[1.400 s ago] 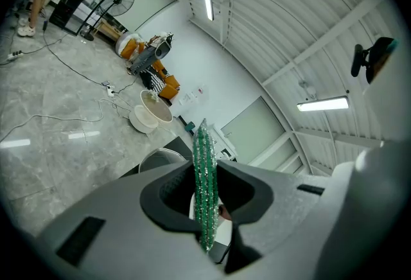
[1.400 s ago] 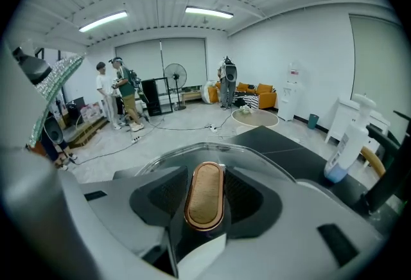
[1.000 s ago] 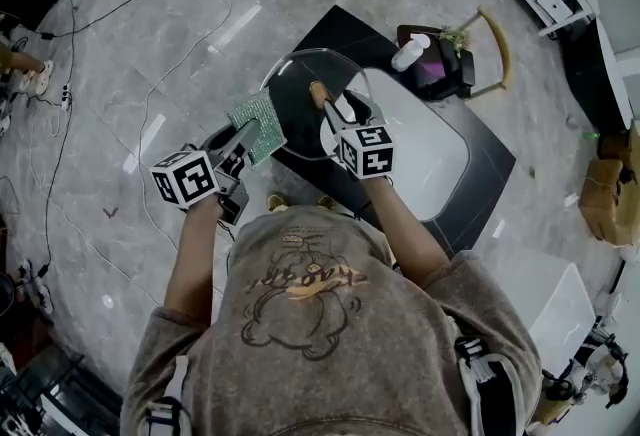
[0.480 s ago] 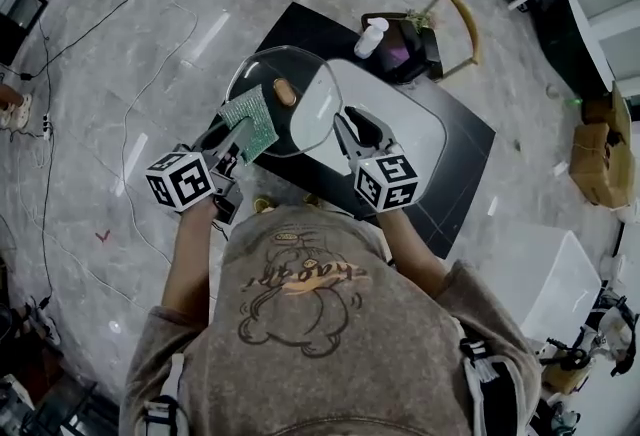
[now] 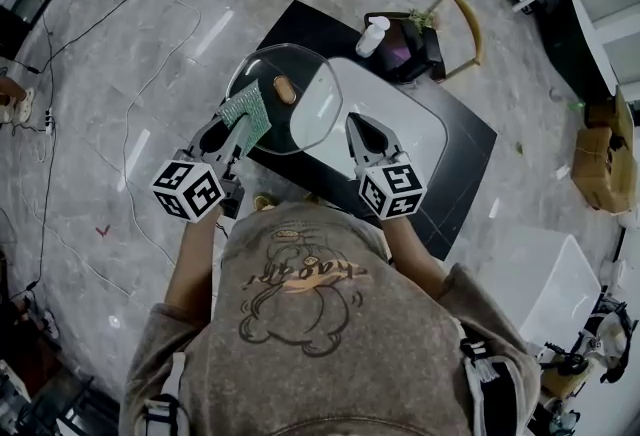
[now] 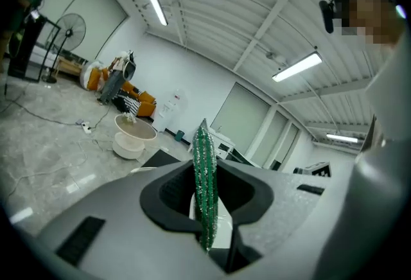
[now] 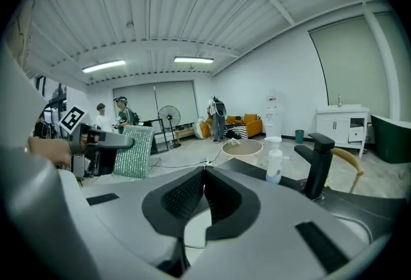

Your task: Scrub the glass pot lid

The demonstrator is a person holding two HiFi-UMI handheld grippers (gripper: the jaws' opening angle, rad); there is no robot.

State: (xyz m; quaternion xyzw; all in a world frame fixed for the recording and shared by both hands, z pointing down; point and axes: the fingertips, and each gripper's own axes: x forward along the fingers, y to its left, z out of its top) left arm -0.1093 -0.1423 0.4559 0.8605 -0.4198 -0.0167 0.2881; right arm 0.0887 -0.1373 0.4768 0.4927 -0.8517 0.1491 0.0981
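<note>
- Left gripper [image 5: 230,134] clamped on green mesh scrub pad [image 5: 246,114], pad edge-on between the jaws.
- Pad overlapping left edge of glass pot lid [image 5: 305,114] in head view; wooden knob [image 5: 284,90] facing up.
- Lid over left end of white sink [image 5: 405,139] in black counter [image 5: 465,159].
- Right gripper [image 5: 356,127] jaws just closed together, empty, just right of lid, clear of it.

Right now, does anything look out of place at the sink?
The glass pot lid sits at the counter's left corner, part of it apparently overhanging the floor, and neither gripper holds it: the right gripper has just closed on nothing, the left gripper clamps the green scrub cloth.
</note>
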